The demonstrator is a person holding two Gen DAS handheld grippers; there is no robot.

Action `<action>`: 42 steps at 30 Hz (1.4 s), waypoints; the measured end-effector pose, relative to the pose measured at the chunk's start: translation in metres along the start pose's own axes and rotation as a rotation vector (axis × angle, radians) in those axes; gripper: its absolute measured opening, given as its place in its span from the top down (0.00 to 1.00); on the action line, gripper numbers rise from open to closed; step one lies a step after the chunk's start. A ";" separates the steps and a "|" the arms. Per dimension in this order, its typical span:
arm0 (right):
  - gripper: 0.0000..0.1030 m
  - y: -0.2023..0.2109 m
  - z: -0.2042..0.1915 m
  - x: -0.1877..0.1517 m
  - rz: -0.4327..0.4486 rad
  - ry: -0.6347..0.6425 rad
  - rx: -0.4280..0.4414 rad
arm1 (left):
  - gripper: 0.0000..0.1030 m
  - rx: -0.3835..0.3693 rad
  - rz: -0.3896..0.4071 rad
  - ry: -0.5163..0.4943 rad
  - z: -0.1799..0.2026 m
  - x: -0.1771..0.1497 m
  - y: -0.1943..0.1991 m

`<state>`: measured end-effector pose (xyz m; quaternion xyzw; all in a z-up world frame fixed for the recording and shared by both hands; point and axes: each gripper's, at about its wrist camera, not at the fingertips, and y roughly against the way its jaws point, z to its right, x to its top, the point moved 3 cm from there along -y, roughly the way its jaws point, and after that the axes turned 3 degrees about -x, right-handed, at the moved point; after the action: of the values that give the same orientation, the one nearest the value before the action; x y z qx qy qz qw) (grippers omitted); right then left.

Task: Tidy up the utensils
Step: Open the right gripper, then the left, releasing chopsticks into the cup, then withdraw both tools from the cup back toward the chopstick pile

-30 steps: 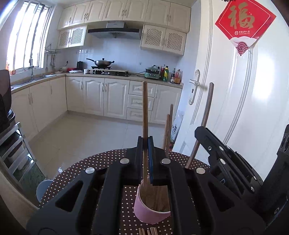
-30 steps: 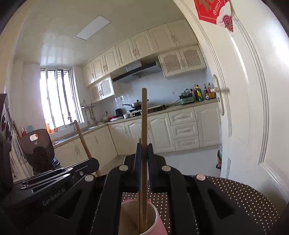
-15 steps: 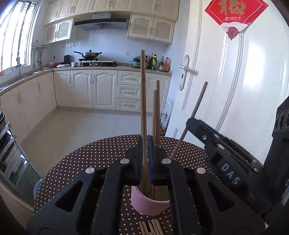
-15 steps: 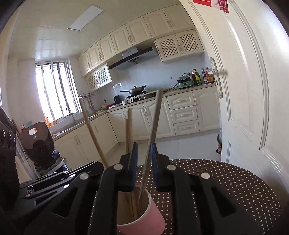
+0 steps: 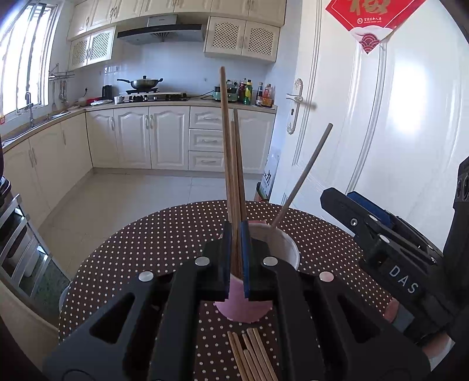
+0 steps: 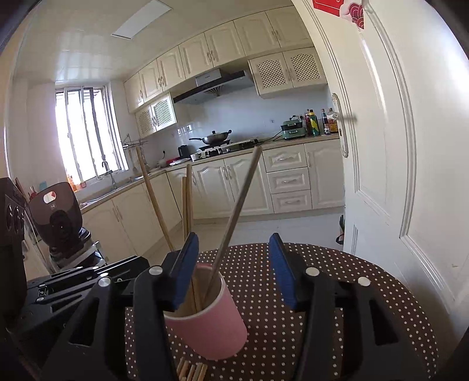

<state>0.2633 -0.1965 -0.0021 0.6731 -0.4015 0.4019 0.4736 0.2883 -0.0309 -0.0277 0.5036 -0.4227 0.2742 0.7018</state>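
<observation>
Looking along the left gripper (image 5: 236,258), we see its jaws pinching, apparently, one upright chopstick (image 5: 227,164) over the pink cup (image 5: 278,249); the right gripper (image 6: 234,266), jaws spread, hovers beside it.

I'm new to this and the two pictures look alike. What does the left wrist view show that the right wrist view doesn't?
Only the left wrist view shows the left gripper closed on a chopstick, and most of the red door decoration.

Only the right wrist view shows the right gripper wide open and the ceiling light.

Both show the pink cup with chopsticks in it, loose chopsticks on the dotted table.
</observation>
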 end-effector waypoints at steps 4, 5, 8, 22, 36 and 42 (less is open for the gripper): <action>0.46 0.010 0.000 -0.005 -0.012 0.016 -0.005 | 0.93 0.015 -0.015 0.006 -0.001 -0.007 0.007; 0.44 0.013 0.000 -0.006 -0.015 0.021 -0.011 | 0.93 0.017 -0.018 0.009 -0.002 -0.010 0.009; 0.40 0.019 0.001 -0.008 -0.027 0.027 -0.009 | 0.72 0.036 -0.022 0.019 -0.004 -0.017 0.016; 0.17 0.046 -0.007 -0.040 -0.150 0.061 -0.030 | 0.37 0.093 0.010 0.002 -0.003 -0.044 0.059; 0.08 0.045 -0.006 -0.077 -0.324 0.082 -0.080 | 0.21 0.136 -0.065 0.041 -0.017 -0.077 0.066; 0.08 0.039 0.000 -0.095 -0.405 0.082 -0.106 | 0.17 0.149 -0.121 0.071 -0.030 -0.095 0.058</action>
<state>0.1938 -0.1903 -0.0773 0.6974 -0.2589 0.3037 0.5953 0.2039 0.0205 -0.0869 0.5689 -0.3451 0.2796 0.6922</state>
